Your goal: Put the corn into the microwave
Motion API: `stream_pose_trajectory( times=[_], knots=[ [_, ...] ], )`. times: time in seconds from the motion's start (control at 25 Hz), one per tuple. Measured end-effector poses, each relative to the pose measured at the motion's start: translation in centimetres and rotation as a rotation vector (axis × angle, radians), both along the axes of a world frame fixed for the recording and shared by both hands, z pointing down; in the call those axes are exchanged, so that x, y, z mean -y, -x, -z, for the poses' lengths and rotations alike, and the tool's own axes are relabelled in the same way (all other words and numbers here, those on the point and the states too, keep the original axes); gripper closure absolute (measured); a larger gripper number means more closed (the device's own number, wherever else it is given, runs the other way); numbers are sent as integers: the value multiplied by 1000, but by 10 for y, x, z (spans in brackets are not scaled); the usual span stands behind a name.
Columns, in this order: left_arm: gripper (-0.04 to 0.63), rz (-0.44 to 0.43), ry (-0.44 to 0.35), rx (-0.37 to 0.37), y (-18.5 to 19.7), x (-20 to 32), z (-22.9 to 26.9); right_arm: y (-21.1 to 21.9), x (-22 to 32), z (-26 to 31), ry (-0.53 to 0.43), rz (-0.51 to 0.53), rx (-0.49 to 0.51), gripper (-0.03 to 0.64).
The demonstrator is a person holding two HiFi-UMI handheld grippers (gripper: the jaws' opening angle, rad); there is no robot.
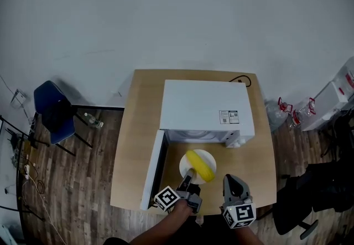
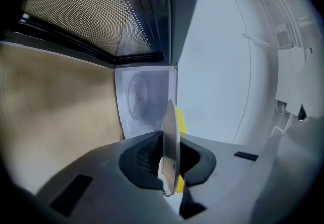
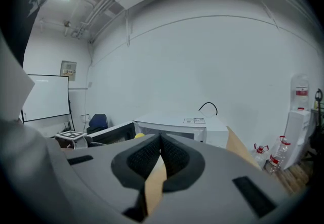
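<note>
A yellow corn cob (image 1: pixel 199 165) lies on a white plate (image 1: pixel 208 156) just in front of the open white microwave (image 1: pixel 204 108). My left gripper (image 1: pixel 189 175) is shut on the plate's near rim. In the left gripper view the plate (image 2: pixel 170 132) stands edge-on between the jaws of my left gripper (image 2: pixel 169 163), with the corn (image 2: pixel 181 122) showing behind it and the microwave's cavity (image 2: pixel 143 97) ahead. My right gripper (image 1: pixel 232 179) hovers to the right of the plate, and in its own view my right gripper (image 3: pixel 161 143) is shut with nothing in it.
The microwave door (image 1: pixel 153 171) swings out to the left, near the edge of the wooden table (image 1: pixel 138 144). A black cable (image 1: pixel 243 79) runs behind the microwave. A blue chair (image 1: pixel 52 108) stands on the left, water bottles (image 1: pixel 287 108) and a black chair (image 1: pixel 310 194) on the right.
</note>
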State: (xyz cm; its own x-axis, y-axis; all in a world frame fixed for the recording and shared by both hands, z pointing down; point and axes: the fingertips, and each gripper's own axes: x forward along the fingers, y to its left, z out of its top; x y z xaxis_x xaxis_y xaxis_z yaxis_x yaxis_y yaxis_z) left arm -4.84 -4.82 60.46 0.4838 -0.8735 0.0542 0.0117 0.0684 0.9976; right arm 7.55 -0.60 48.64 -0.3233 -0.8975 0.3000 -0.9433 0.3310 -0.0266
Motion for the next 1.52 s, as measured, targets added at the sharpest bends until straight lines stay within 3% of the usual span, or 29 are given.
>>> stream_pose_trajectory(
  times=[0.44, 0.8, 0.92, 1.52],
  knots=[
    [569, 111, -3, -10, 20, 49, -49, 2, 40, -18, 16, 35, 3, 557],
    [569, 130, 15, 34, 12, 84, -82, 9, 76, -43, 48, 103, 4, 557],
    [571, 139, 18, 8, 7, 91, -85, 9, 83, -53, 72, 119, 15, 557],
    [569, 182, 54, 35, 10, 137, -122, -21, 110, -75, 156, 75, -12, 557]
  ],
)
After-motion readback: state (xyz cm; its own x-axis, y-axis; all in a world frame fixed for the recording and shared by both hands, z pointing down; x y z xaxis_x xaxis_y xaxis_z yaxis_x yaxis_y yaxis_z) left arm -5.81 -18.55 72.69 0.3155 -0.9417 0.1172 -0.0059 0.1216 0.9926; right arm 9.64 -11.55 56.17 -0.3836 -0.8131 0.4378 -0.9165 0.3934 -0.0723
